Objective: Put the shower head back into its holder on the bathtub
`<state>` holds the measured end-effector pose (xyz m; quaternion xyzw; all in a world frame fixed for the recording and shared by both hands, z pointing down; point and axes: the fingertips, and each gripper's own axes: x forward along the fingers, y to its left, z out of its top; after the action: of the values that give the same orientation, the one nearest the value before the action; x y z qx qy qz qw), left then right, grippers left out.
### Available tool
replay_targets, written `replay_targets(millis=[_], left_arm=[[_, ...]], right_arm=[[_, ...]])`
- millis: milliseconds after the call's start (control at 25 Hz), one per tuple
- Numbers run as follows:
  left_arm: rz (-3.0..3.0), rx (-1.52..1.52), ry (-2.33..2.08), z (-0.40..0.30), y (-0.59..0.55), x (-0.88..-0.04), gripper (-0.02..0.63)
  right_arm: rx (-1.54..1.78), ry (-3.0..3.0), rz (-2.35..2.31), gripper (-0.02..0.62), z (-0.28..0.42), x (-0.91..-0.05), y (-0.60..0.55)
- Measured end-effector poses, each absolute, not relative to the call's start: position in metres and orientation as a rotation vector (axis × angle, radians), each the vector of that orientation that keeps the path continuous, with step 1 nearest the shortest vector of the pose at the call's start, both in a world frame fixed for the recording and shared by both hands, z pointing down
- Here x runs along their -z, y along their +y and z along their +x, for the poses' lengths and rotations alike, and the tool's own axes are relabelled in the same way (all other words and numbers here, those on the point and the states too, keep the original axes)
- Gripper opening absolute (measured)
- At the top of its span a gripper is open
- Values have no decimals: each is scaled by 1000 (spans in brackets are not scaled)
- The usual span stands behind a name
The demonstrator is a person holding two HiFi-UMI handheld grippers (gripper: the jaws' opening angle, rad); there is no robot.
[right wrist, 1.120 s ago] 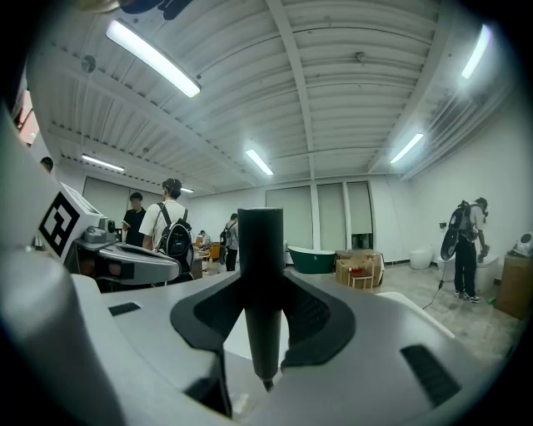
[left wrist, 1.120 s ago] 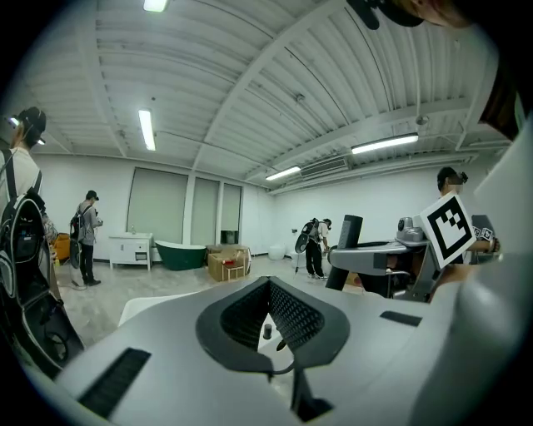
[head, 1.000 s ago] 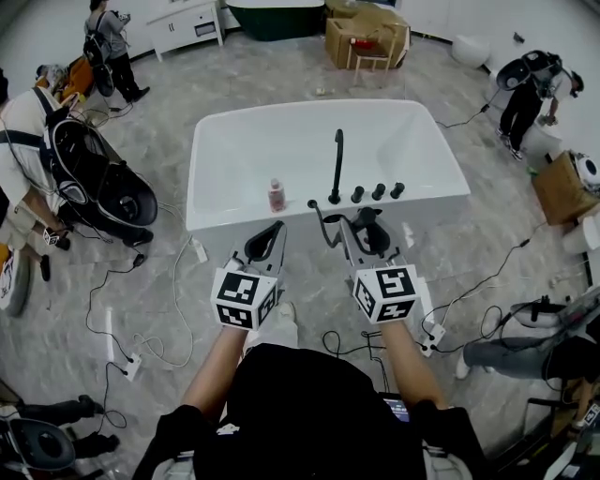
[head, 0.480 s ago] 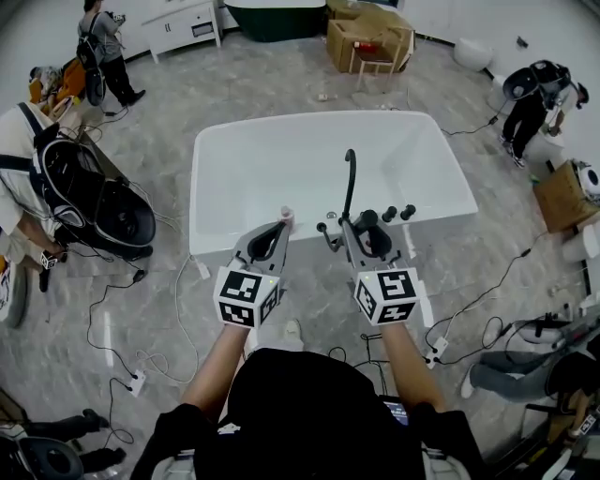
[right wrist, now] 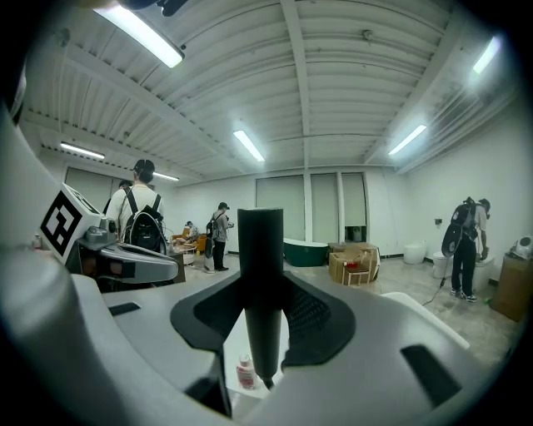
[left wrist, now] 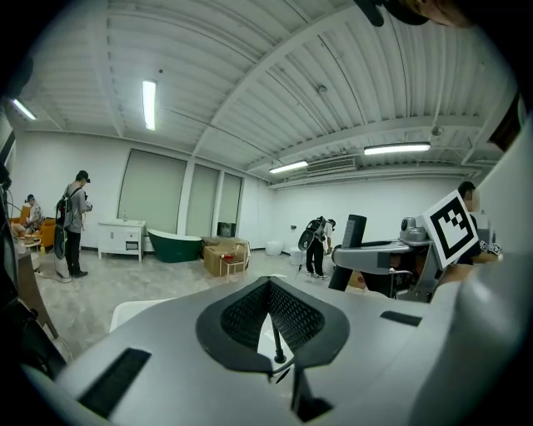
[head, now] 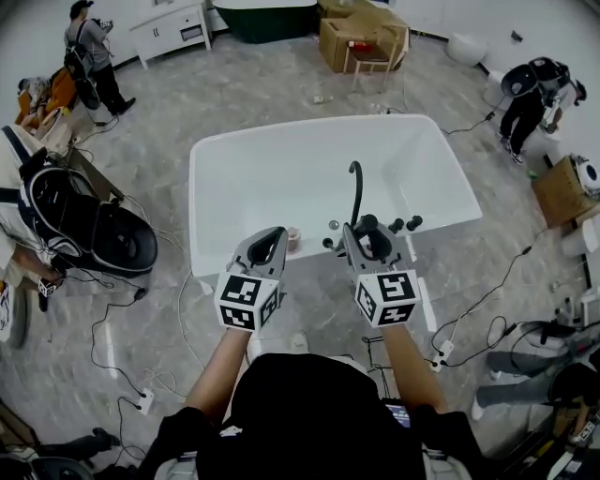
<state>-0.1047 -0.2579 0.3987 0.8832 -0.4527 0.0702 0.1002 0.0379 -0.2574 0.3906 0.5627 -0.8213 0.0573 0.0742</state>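
The white bathtub (head: 195, 202) lies straight ahead, with a black curved faucet (head: 355, 192) and black knobs (head: 405, 224) on its near rim. My right gripper (head: 364, 228) is shut on the black shower head (right wrist: 260, 274), which stands upright between the jaws, just right of the faucet. The left gripper (head: 274, 232) hovers over the near rim beside it, shut with nothing in it; the faucet shows through its jaw cut-out (left wrist: 274, 333). A small pink bottle (head: 293, 238) sits on the rim between the two grippers. I cannot make out the holder.
Cables and a power strip (head: 142, 401) trail over the grey floor on both sides. A person with a black backpack (head: 84, 220) stands close on the left, others stand further off. Cardboard boxes (head: 361, 37) and a white cabinet (head: 173, 28) are behind the tub.
Both grippers have moved forward together towards the tub and now reach over its near rim by the faucet. The right still holds the shower head.
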Motion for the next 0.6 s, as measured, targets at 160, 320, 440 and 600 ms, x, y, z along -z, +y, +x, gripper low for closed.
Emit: replay_targets(millis=[160, 320, 440, 600], left_arm=[[2609, -207, -1316, -106, -274, -404, 14], [2613, -202, -1274, -104, -281, -411, 15], [2611, -186, -1266, -101, -283, -416, 14], [2613, -186, -1257, -96, -285, -423, 14]], right_arm=[[-177, -2445, 1693, 146, 37, -394, -270], [-186, -2420, 1694, 146, 34, -400, -277], [-191, -2407, 1690, 146, 35, -407, -278], [-198, -2398, 1692, 146, 39, -414, -282]])
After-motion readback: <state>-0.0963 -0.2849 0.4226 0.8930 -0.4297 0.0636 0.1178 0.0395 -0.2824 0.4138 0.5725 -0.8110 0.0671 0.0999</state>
